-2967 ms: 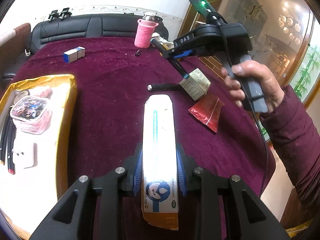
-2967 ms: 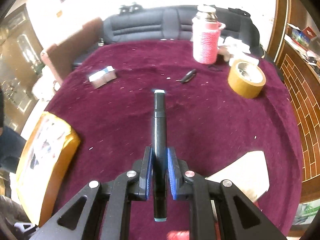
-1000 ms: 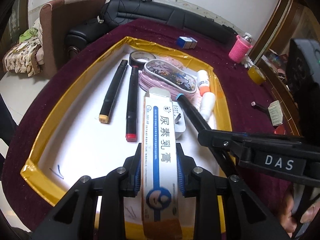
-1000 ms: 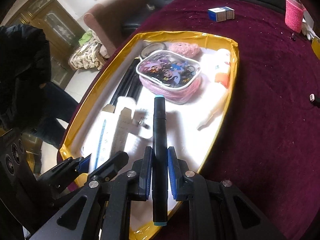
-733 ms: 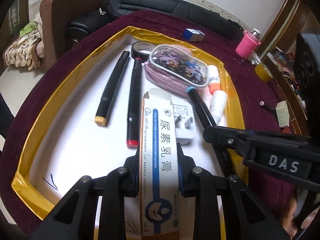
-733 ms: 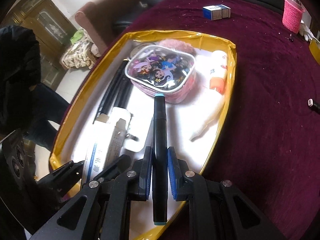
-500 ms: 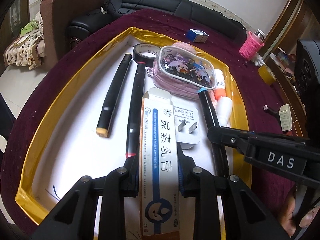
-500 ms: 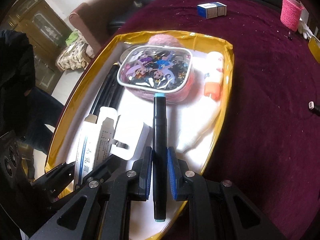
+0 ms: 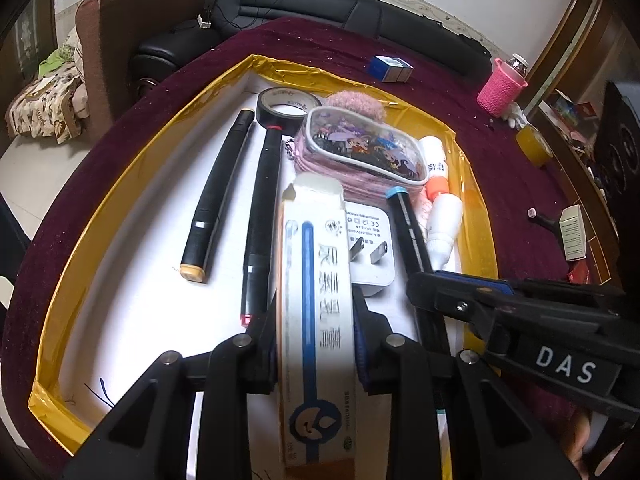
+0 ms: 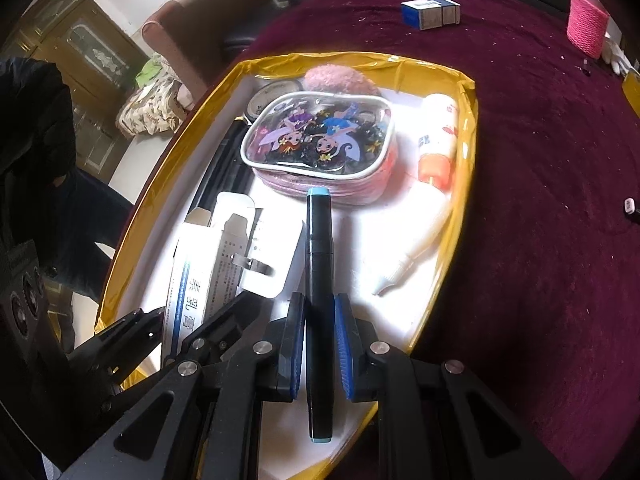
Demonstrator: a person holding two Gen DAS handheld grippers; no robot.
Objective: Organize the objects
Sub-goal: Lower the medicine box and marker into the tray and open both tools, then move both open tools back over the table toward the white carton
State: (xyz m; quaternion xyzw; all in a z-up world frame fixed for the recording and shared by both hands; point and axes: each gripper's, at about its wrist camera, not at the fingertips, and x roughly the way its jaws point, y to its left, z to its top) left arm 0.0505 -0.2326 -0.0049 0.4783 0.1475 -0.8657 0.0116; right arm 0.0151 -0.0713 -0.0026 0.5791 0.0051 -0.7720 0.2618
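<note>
A gold-rimmed white tray (image 9: 132, 148) (image 10: 466, 152) holds two black markers (image 9: 216, 196), a tape roll (image 9: 288, 104), a pink cartoon pouch (image 9: 360, 148) (image 10: 320, 140), a glue bottle (image 9: 438, 184) (image 10: 436, 148) and a white plug adapter (image 9: 370, 244). My left gripper (image 9: 316, 344) has just opened; the long white ointment box (image 9: 316, 320) (image 10: 196, 280) lies between its jaws on the tray. My right gripper (image 10: 319, 352) has just opened; the black marker with a blue cap (image 10: 319, 264) (image 9: 408, 228) lies between its jaws, tip at the pouch.
On the maroon tablecloth (image 10: 540, 160) lie a blue and white box (image 9: 390, 68) (image 10: 430, 13), a pink knitted cup holder (image 9: 502, 88), a tape roll (image 9: 534, 146), a black marker and a small carton (image 9: 572, 232) at the right. A sofa stands behind.
Both grippers moved from the table over the tray and lowered toward its floor. In the last half second both sets of jaws parted and the box rolled to another face.
</note>
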